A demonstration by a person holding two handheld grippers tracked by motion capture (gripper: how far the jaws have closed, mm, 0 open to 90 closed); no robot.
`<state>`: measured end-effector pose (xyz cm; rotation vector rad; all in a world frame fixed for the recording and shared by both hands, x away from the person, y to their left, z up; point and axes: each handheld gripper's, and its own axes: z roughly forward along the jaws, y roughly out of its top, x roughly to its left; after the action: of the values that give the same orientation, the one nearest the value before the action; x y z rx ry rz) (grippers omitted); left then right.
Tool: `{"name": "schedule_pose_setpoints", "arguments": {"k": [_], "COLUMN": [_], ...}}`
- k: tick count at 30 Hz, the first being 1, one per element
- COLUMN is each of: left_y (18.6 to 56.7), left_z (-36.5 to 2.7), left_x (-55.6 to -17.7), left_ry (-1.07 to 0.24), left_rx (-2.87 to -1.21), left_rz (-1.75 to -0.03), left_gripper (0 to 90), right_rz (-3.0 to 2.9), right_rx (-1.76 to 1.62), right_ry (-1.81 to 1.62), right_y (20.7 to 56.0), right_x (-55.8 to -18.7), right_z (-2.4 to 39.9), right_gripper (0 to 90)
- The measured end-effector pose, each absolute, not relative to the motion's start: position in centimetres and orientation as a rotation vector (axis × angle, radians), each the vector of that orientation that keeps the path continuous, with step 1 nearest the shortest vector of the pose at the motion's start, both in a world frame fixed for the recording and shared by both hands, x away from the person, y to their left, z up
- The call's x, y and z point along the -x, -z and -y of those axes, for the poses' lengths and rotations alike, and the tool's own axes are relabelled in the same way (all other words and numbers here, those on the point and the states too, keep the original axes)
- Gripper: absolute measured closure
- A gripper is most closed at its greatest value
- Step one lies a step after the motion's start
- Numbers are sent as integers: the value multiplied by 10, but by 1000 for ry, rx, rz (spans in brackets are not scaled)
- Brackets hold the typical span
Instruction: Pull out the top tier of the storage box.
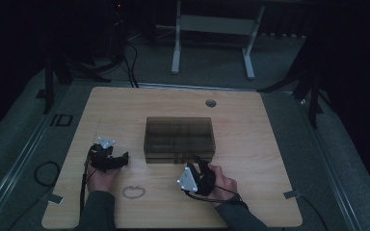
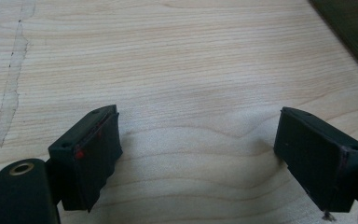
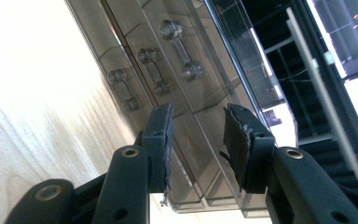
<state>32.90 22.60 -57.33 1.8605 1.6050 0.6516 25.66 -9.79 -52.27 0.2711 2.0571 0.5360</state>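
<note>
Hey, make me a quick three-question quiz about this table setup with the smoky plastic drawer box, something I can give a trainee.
1. True or false: the left tongs are clamped on the drawer box.
2. Multiple choice: in the right gripper view, the right tongs point at
A. bare wood
B. the box's front with its drawer handles
C. the round hole in the table
3. Fill in: in the high view, the faint ring mark on the table lies between the person's two ____.

Key
1. False: they are open over bare wood.
2. B
3. hands (left hand, right hand)
</note>
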Motion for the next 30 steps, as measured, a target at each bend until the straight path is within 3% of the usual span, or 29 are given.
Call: {"name": "schedule_pose_setpoints", "arguments": {"k": [14,19,30], "left_y": [569,567,555], "left_z": [-224,-222,-218], "left_x": [-326,-323,-312], "left_ry": [-628,-611,-580], "left_rx": [-1895,-1917,-1898], "left_rz": [-1572,-1547,-1367], "left_gripper": [274,364,441], "right_rz": [-2112,-2114,-2157], "right_rx": [-466,-531,-638], "right_ry": [-683,-747,-869], "right_y": [509,500,493], "right_x": [-270,-276,-287], "right_z": [132,147,175], "right_gripper": [616,606,580]}}
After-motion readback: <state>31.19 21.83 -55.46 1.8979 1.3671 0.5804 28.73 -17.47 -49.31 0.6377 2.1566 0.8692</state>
